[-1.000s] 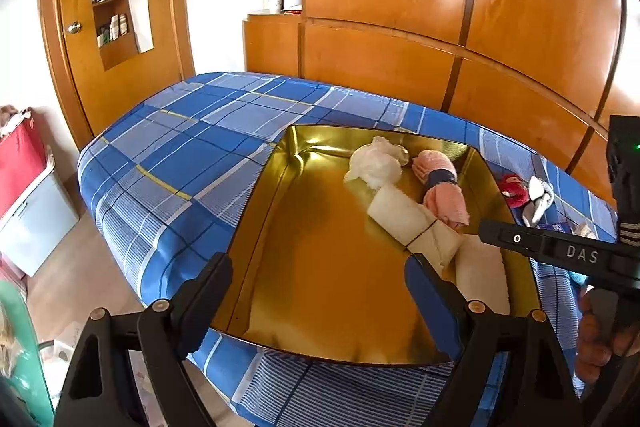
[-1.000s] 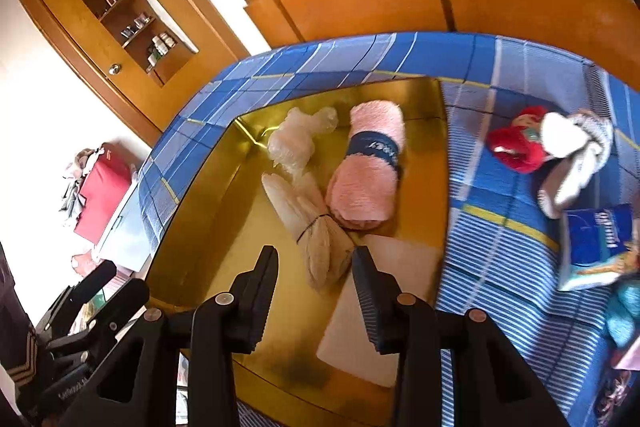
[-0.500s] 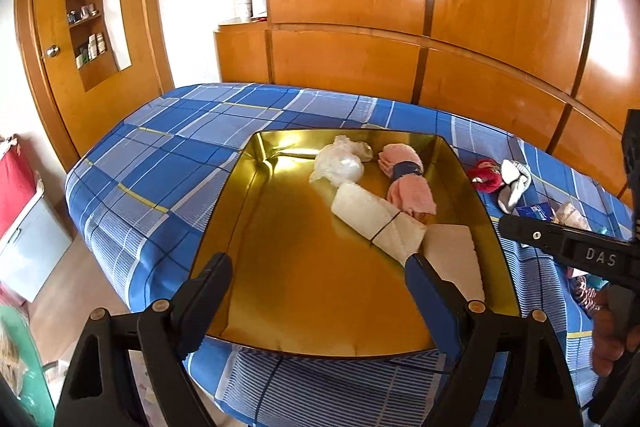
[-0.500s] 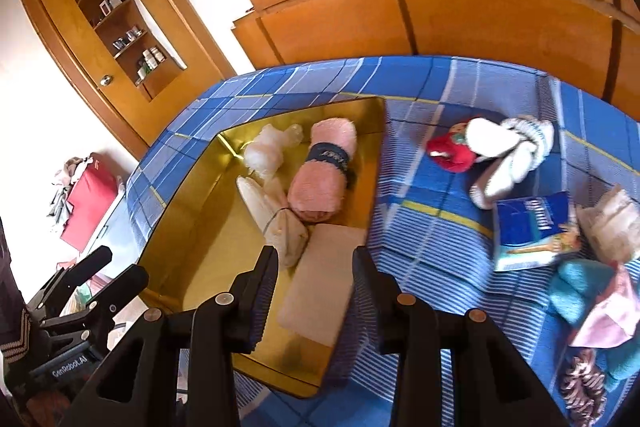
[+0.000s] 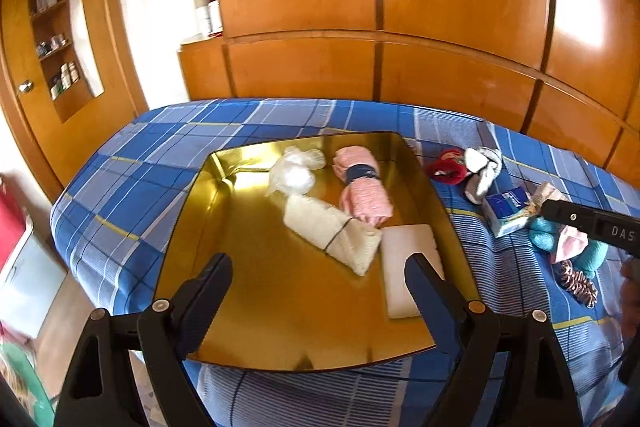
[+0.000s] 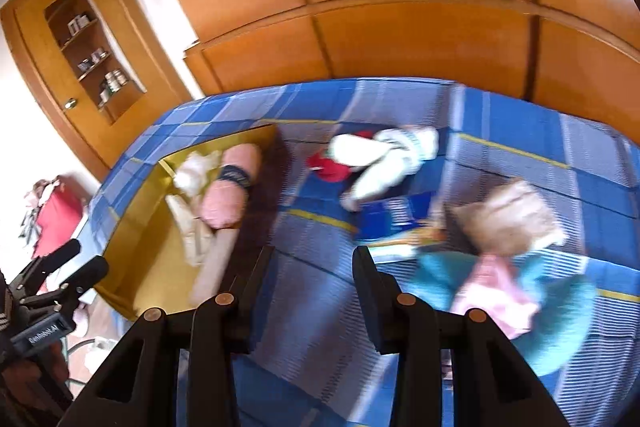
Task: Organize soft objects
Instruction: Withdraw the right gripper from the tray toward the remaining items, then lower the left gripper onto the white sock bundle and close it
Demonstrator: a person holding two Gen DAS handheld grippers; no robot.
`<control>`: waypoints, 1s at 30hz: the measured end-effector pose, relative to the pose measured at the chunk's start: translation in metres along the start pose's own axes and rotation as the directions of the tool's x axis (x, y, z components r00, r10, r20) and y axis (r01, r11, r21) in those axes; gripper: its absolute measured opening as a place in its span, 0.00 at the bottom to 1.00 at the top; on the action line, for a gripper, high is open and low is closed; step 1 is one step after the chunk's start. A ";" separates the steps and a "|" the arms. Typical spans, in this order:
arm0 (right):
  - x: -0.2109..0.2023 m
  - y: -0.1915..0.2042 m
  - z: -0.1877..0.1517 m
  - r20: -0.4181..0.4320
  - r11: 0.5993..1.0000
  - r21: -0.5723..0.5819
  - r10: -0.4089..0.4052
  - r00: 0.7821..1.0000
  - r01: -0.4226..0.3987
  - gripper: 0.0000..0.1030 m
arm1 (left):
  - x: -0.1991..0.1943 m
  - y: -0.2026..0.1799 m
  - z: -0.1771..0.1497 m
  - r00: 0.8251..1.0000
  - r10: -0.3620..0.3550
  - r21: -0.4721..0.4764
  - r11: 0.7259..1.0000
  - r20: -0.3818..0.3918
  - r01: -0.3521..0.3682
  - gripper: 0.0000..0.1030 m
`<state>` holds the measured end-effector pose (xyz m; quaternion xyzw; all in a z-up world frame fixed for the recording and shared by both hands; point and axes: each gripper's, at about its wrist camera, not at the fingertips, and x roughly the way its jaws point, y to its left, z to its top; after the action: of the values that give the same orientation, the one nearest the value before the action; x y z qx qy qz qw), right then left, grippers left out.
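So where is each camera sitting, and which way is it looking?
Left wrist: sits on the left tongs, looking down at the shiny gold tray on the blue checked bed; its two open black fingers show.
Right wrist: sits on the right tongs, looking at the loose soft things on the bed beside the tray; its empty black fingers show.
Both see: the tray, the rolled pink towel and each other's tongs.

White letters "DAS" on the black bar of the right hand-held gripper [image 5: 592,223] right of the gold tray [image 5: 180,223], white script on the blue packet [image 5: 505,205] too blurred to read
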<state>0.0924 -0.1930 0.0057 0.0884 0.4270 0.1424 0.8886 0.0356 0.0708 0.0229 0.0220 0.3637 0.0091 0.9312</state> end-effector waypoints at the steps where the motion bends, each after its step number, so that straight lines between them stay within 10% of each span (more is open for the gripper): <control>1: -0.004 -0.009 -0.001 0.008 1.000 0.008 -0.017 1.000 0.017 0.37 | 0.000 -0.004 0.001 1.000 -0.004 0.010 1.000 0.001 0.004 0.86; 30: -0.041 -0.089 -0.004 0.089 0.964 0.248 -0.116 0.989 0.090 0.40 | 0.085 -0.147 0.085 0.981 -0.165 0.279 0.942 -0.102 0.187 0.86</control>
<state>0.0811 -0.2905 0.0086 0.1816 0.3991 0.0377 0.8979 0.1553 -0.0760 0.0208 0.1238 0.3973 -0.1262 0.9005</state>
